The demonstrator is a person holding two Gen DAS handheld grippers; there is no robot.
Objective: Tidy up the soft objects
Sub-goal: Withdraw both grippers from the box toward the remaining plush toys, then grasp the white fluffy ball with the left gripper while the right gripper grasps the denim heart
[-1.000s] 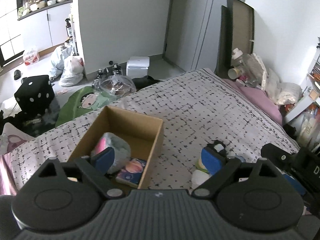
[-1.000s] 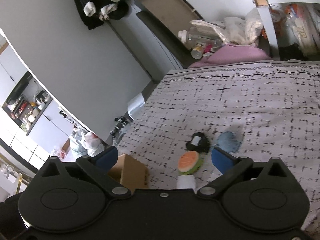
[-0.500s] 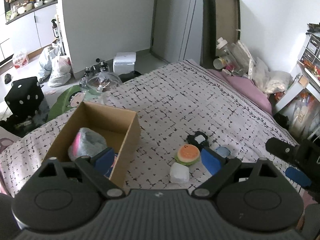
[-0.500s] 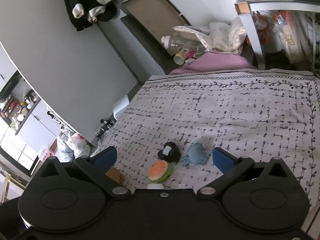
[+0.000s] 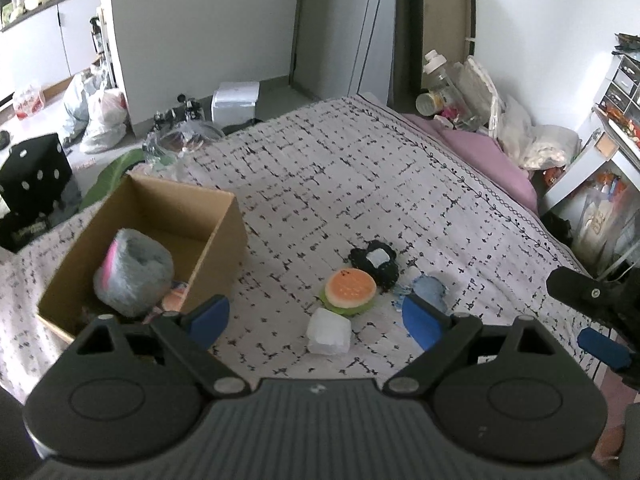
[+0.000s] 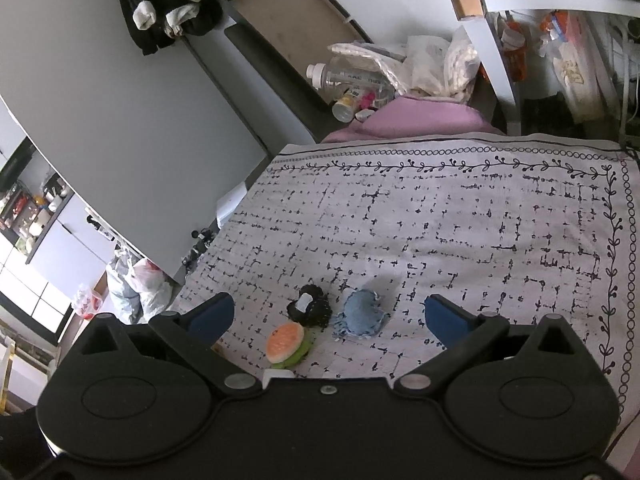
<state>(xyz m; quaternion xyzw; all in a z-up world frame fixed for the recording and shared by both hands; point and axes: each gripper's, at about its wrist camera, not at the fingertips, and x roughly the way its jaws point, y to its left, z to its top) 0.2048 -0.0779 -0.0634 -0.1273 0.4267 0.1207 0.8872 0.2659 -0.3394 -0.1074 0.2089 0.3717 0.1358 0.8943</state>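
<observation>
Several soft toys lie on the patterned bedspread [image 5: 360, 168]: an orange-and-green burger plush [image 5: 350, 291] [image 6: 286, 343], a black plush with a white patch [image 5: 374, 261] [image 6: 310, 307], a pale blue one [image 5: 428, 291] [image 6: 361, 316] and a white cube [image 5: 329, 331]. A cardboard box [image 5: 216, 236] to their left holds a grey-and-pink furry plush [image 5: 134, 272]. My left gripper [image 5: 316, 320] hangs open over the white cube, nothing between its pads. My right gripper [image 6: 328, 316] is open above the black and blue plushes, also seen at the right edge of the left wrist view [image 5: 600, 316].
A pink pillow [image 5: 484, 156] with bottles and bags lines the bed's far side. A white shelf unit [image 5: 600, 152] stands at the right. On the floor beyond the bed are bags [image 5: 100, 116], a black dice cube [image 5: 34, 176] and a white box [image 5: 235, 101].
Both grippers have drifted rightward over the bed. The box slid toward the left of the left view and the toys came between both sets of fingers. Both stayed open.
</observation>
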